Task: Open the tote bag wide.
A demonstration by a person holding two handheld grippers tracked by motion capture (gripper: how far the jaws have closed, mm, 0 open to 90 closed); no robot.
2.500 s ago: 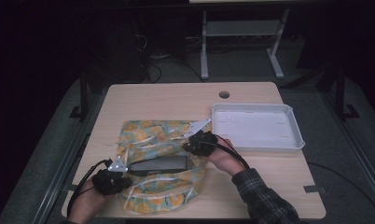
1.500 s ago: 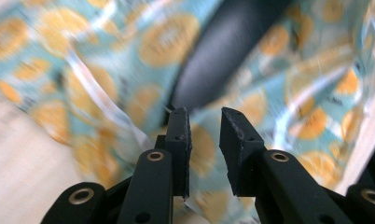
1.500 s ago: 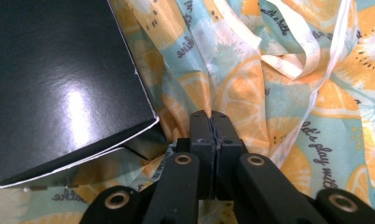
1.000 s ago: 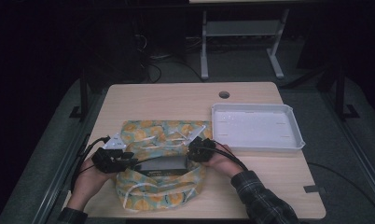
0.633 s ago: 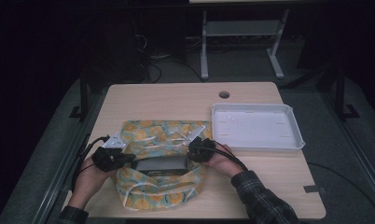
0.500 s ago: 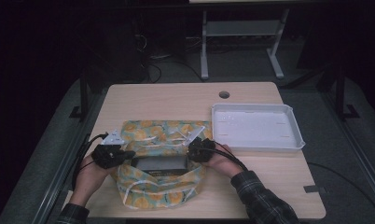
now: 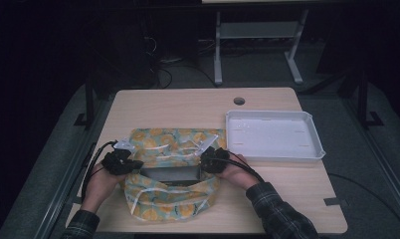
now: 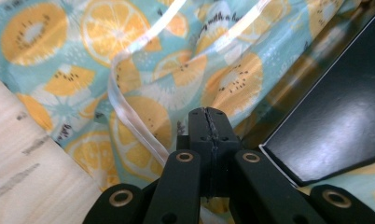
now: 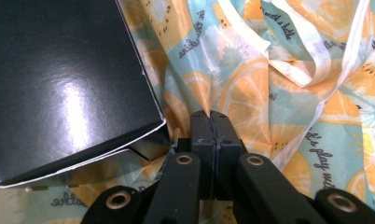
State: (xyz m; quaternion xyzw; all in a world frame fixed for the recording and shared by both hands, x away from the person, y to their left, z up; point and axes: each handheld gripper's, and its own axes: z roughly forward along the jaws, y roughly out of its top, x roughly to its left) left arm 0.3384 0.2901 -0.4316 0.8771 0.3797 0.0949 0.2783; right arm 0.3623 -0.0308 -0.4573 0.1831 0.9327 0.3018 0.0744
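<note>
Two grippers, both clamped on fabric. Left gripper (image 7: 122, 162) pinches the left edge of the fruit-print cloth (image 7: 170, 144); its jaws are pressed together with fabric between them in the left gripper view (image 8: 208, 122). Right gripper (image 7: 214, 158) pinches the cloth's right edge, jaws likewise closed on a fold (image 9: 211, 123). One black box (image 7: 171, 174) sits between the grippers, on the cloth and partly wrapped by it. One white tray (image 7: 272, 134) lies just right of the cloth. All on one wooden table (image 7: 188, 104).
</note>
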